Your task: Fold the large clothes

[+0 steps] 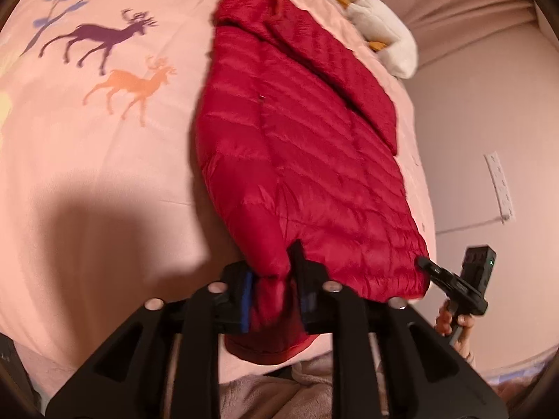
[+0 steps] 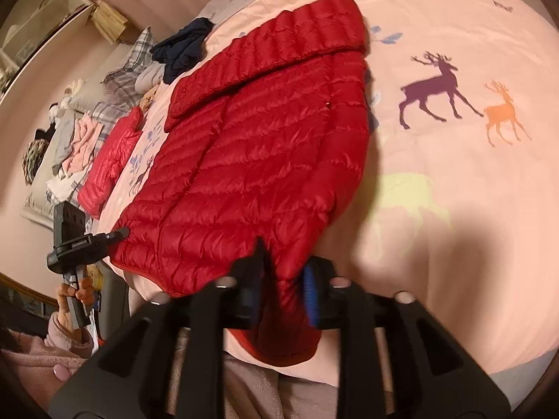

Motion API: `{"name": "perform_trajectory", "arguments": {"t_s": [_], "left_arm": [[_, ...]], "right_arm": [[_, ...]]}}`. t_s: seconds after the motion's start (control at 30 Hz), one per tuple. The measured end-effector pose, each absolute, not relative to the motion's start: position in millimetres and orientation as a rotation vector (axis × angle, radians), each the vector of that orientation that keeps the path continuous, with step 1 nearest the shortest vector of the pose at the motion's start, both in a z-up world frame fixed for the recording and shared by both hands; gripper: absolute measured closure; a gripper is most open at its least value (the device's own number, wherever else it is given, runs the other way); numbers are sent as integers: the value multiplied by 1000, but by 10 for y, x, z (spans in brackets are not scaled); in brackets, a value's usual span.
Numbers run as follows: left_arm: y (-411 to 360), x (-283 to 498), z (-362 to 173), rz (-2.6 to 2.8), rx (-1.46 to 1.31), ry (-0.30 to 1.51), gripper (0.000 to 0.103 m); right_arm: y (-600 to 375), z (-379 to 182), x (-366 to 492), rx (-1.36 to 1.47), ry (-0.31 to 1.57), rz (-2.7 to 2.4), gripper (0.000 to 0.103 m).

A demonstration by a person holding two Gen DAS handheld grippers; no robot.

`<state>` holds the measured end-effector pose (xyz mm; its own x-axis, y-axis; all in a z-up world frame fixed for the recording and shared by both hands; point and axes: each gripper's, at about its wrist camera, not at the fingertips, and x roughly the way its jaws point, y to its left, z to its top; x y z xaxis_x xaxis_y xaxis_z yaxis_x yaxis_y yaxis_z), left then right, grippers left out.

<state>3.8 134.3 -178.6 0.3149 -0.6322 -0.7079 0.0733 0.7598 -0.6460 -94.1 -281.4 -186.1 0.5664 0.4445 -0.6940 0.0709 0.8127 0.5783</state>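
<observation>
Across the centre of both views, the red quilted puffer jacket (image 1: 297, 160) is lying on the pink deer-print bedspread (image 1: 104, 181). Left gripper (image 1: 274, 300) is pinching one hem corner; right gripper (image 2: 284, 289), its jaws part open around the other, is risking that slippery corner dropping and the fold skewing.

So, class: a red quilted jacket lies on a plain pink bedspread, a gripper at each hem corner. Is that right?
Not quite. The bedspread is not plain: the right wrist view shows printed deer on it. The rest stands: the red quilted jacket lies there, left gripper and right gripper at its hem corners.
</observation>
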Motion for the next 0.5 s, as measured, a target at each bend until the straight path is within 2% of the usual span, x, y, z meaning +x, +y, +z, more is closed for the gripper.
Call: {"name": "perform_trajectory", "arguments": {"t_s": [0.1,0.13,0.27,0.33,0.5], "left_arm": [[1401,82,-1898,-471,-595,1172,65],[1425,84,-1937,-476,-621,1170,55],[1452,92,-2040,-487,-694,1144,41],[1424,115,-2053,-508,-697,1136,35],[1354,155,-2049,-533,-696,1137,35]], "right_arm": [[-2821,-1933,-936,600,957,206,39],[-2833,-1969,-928,616,960,208,39],[-2835,-2085,-892,655,974,217,38],[-2841,-2161,-851,696,984,228,38],[-2757,-2205,-767,721,988,273,38]]}}
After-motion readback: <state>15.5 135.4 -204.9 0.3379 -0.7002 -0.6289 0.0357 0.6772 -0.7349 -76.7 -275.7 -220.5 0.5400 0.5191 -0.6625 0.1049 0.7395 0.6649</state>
